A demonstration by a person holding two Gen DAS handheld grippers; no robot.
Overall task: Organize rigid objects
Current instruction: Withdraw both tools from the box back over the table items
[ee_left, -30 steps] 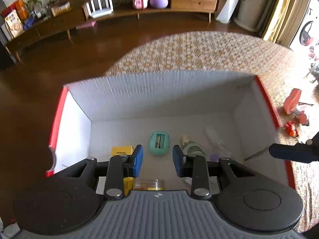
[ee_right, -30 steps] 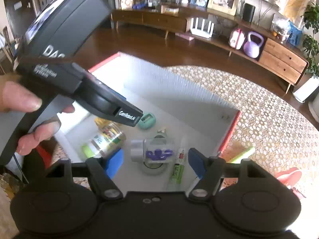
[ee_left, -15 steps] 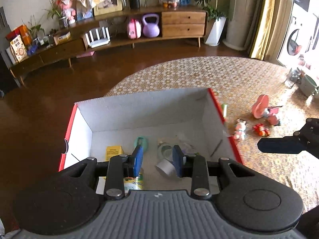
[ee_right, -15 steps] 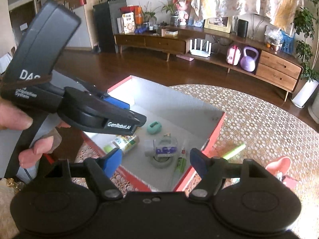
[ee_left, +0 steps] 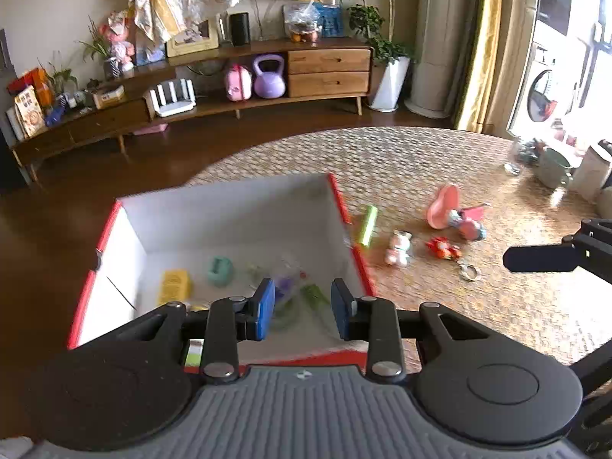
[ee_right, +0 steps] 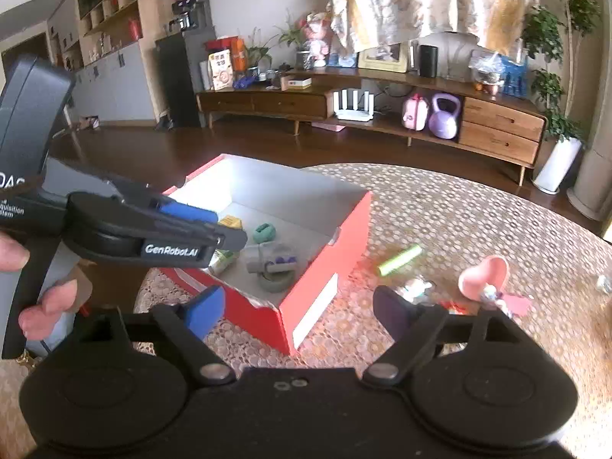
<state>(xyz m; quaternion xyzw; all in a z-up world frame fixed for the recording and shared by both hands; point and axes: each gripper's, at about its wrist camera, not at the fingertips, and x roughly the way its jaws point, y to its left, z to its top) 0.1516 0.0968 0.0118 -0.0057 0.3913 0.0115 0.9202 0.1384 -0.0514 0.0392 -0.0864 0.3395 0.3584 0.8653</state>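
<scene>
left gripper (ee_left: pixel 302 313), black with blue pads, jaws narrow and holding nothing, hovering over the near edge of the red cardboard box with white inside walls (ee_left: pixel 229 210). inside the box, on its floor: yellow rectangular packet (ee_left: pixel 175 287) toward the left wall, teal rounded plastic piece (ee_left: pixel 220 270) just beside it, grey roll of tape with a purple part on top (ee_right: pixel 273 267) near the right wall, other items there too blurred to tell.

right gripper (ee_right: pixel 296 311), same black frame and blue pads, jaws wide and just been opening, nothing between them, above the patterned woven table top (ee_right: pixel 478 222) outside the box's near corner.

on the table right of the box, well apart from both grippers: bright green plastic stick (ee_right: pixel 399 260) just beside the box's right wall, small white toy figure (ee_left: pixel 398 246), small red toy (ee_left: pixel 441 248), pink heart-shaped plastic toy (ee_right: pixel 485 273), metal key ring (ee_left: pixel 468 271). person's hand (ee_right: pixel 30 283) wrapped around the left gripper's handle at the left edge of the right wrist view.
</scene>
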